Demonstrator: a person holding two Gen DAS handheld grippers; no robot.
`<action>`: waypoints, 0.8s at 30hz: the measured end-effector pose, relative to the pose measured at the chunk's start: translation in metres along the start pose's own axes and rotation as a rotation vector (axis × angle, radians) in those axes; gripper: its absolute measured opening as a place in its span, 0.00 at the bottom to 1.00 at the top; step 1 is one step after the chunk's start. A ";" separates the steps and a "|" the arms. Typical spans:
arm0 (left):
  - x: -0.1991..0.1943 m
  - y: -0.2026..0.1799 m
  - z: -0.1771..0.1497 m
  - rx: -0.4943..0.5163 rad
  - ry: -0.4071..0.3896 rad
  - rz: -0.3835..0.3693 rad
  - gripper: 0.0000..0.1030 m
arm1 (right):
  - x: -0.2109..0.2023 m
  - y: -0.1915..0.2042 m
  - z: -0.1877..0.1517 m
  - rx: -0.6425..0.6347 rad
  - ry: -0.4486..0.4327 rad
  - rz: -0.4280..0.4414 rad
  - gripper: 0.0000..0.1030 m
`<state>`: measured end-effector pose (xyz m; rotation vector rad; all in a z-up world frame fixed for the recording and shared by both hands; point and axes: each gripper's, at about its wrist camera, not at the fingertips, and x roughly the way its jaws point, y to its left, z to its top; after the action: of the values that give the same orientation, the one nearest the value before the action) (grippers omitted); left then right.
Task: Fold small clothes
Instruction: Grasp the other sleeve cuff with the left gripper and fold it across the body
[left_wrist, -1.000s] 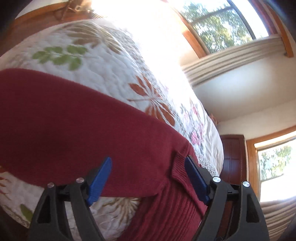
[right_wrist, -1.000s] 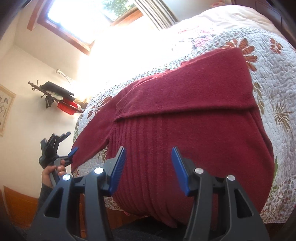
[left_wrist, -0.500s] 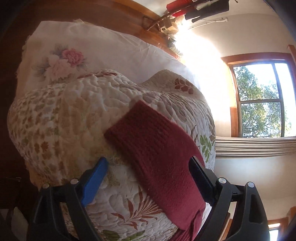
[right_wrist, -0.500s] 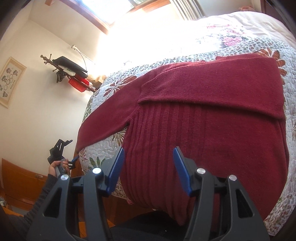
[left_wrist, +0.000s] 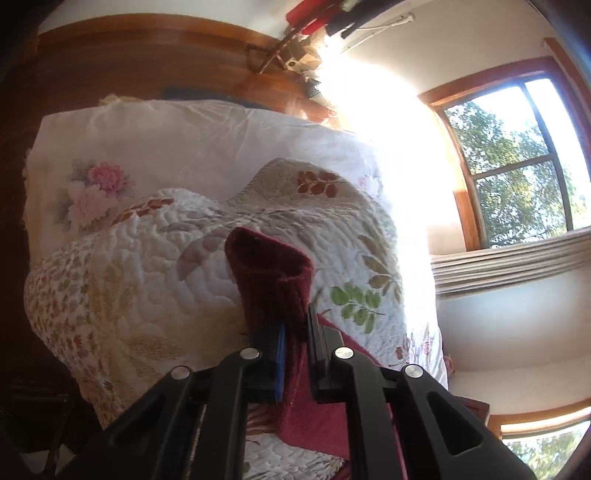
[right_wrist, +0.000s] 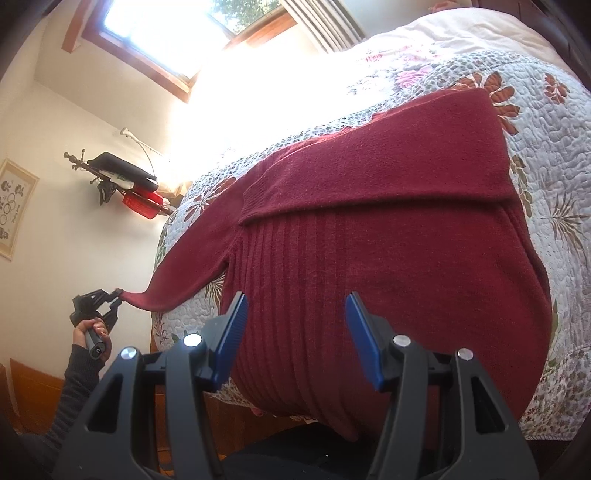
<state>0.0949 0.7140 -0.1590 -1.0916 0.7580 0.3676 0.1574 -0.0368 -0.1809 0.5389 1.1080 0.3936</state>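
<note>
Burgundy sweater (right_wrist: 388, 236) on quilt (right_wrist: 554, 122) | left gripper (left_wrist: 295, 343) clamps cuff (left_wrist: 271, 273) | right gripper (right_wrist: 295, 325) released above hem

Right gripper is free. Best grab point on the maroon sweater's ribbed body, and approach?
Take the ribbed hem draping over the quilt edge, coming from below with the open right gripper: it hangs free as a pinchable edge. The left gripper clamps the cuff.

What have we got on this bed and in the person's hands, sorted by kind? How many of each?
Red sweater: 1
Floral quilt: 1
Pillow: 1
Handheld grippers: 2, left gripper clamping the sleeve cuff, right gripper open
Total: 5
</note>
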 end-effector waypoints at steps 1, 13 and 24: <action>-0.007 -0.029 -0.005 0.067 -0.011 -0.026 0.09 | -0.002 -0.003 0.000 0.006 -0.005 0.003 0.54; 0.021 -0.325 -0.219 0.855 0.160 -0.294 0.08 | -0.031 -0.050 -0.008 0.125 -0.058 0.017 0.54; 0.187 -0.333 -0.409 1.003 0.553 -0.214 0.08 | -0.073 -0.103 -0.033 0.261 -0.110 -0.082 0.54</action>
<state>0.2788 0.1858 -0.1742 -0.2883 1.1178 -0.4989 0.1012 -0.1531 -0.1996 0.7331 1.0774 0.1460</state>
